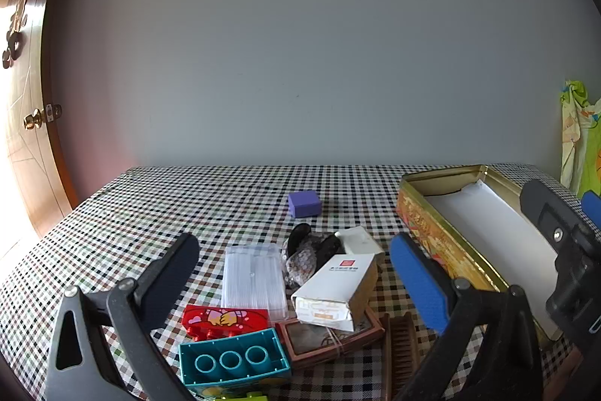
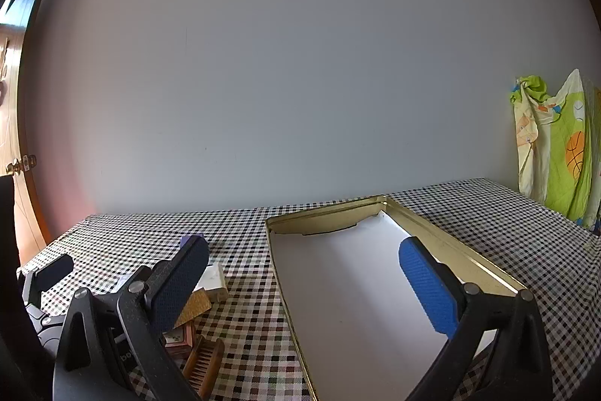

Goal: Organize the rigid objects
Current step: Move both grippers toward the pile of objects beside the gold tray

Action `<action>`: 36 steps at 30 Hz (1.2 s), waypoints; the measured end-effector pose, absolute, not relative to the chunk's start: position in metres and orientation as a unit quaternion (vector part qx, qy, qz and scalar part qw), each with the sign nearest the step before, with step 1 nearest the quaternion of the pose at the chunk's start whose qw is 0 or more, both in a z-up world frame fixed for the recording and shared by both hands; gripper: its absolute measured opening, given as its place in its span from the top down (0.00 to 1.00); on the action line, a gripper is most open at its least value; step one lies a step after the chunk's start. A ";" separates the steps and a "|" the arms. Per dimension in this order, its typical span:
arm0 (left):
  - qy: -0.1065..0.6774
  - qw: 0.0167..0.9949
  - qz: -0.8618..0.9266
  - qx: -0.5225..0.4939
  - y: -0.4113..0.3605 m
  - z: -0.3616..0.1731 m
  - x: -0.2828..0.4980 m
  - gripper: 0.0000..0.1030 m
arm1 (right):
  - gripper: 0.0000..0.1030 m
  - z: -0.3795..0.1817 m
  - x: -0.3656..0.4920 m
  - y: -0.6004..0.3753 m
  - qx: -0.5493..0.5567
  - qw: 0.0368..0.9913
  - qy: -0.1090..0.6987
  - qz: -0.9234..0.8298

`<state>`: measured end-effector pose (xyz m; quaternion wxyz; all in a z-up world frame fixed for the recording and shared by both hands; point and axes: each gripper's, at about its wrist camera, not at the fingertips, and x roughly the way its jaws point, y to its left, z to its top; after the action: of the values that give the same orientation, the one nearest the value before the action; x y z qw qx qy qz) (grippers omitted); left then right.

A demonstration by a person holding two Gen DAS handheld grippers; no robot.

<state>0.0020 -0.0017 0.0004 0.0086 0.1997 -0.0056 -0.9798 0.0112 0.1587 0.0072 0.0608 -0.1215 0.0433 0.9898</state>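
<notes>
Looking along the left hand-held gripper (image 1: 293, 273), I had the clutter straight ahead and just below it: a white carton (image 1: 334, 292) lay between the spread fingers, its long axis slanting from near-left to far-right, resting partly on a brown framed box (image 1: 323, 341). A clear plastic case (image 1: 253, 279) lay just left of it, a red brick (image 1: 225, 320) and a teal brick (image 1: 233, 359) nearer me, a purple block (image 1: 304, 203) farther back on the checked surface (image 1: 150, 205). Both fingers stood as wide apart as they go and gripped nothing.

The gold tin (image 1: 432, 224) lay to the right of that pile, long axis running away from me, holding only its white liner. My right hand-held gripper (image 2: 304, 280) hung over the tin, likewise fully spread and holding nothing, its blue pad above the liner.

I judged the left hand nearer the pile, so the pick would fall to it, carrying rightward into the tin.
</notes>
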 end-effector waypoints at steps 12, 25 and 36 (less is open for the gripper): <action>0.002 0.011 -0.979 0.204 -0.003 0.000 0.001 0.00 | 0.00 0.004 0.015 0.163 -0.126 0.057 0.043 0.989; 0.041 0.066 -0.976 0.205 -0.066 0.001 0.040 0.00 | 0.01 -0.003 0.012 0.149 -0.142 0.017 0.029 0.989; 0.071 0.085 -0.961 0.254 -0.120 -0.011 0.055 0.00 | 0.32 -0.021 -0.002 0.123 -0.246 -0.066 0.024 0.967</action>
<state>0.0551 -0.1203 -0.0106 0.0853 0.2540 0.0714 -0.9608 -0.0015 0.1226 -0.0213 -0.0662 -0.2457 0.0241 0.9668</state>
